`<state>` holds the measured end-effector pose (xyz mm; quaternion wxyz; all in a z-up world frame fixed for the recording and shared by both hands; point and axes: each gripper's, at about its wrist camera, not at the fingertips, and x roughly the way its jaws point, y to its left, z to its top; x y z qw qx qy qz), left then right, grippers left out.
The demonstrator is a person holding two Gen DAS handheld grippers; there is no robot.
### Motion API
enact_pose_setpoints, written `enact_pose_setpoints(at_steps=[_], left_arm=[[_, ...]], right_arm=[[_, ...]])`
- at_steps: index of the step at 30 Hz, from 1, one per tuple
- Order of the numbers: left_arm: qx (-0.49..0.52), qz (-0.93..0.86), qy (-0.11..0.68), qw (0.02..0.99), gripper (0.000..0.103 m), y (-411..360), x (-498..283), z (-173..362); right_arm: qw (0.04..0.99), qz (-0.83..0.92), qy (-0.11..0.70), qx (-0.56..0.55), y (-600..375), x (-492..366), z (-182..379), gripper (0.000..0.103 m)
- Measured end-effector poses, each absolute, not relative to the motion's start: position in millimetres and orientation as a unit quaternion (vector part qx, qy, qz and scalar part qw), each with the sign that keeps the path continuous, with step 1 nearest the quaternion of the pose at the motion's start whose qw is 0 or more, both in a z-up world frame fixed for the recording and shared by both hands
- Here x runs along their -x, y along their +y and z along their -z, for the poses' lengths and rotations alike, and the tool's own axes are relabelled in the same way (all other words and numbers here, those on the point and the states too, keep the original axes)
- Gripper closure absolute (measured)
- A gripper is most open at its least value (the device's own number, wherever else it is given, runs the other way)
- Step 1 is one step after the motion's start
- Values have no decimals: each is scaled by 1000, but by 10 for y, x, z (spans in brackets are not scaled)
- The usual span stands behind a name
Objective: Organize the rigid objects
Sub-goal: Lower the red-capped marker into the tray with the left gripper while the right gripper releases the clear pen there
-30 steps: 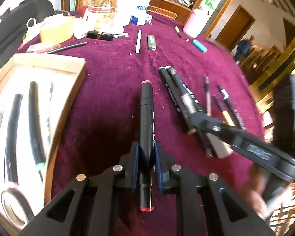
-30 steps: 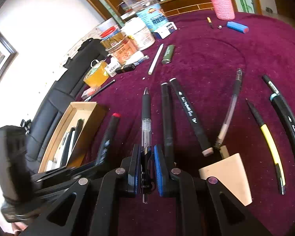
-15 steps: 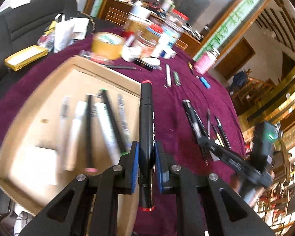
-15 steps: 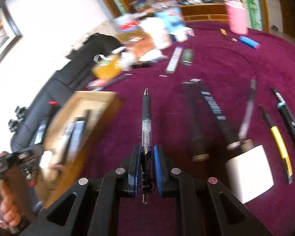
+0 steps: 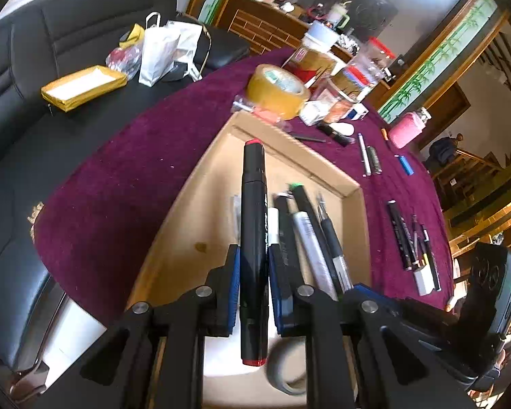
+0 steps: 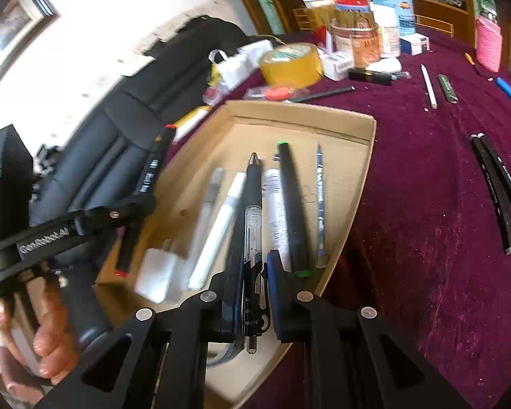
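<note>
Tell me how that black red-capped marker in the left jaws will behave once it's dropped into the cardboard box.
The marker looks rigid and thick, so it should land stiff, not flex. Its barrel seems fairly round, so it may roll until it meets the pens lying in the cardboard box. The box's raised walls should probably stop it. It is likely light.

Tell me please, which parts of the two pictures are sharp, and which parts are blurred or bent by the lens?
Left wrist view: the left tool and its red-capped marker are sharp; the pens in the cardboard box are smeared; the room edges curve. Right wrist view: the right tool and its clear pen are sharp; the white items beside it are blurred.
</note>
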<state>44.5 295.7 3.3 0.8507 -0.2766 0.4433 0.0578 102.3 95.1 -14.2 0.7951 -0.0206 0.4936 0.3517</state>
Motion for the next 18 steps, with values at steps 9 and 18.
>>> enact_pose_setpoints(at_steps=[9,18], left_arm=[[264,-49,476,838,88,3108,-750,205],[239,-65,498,831,88,3111,-916,284]], right_arm=[[792,-322,517,37,1184,-1084,303,88],[799,-297,520,58,1240,-1054,345,88]])
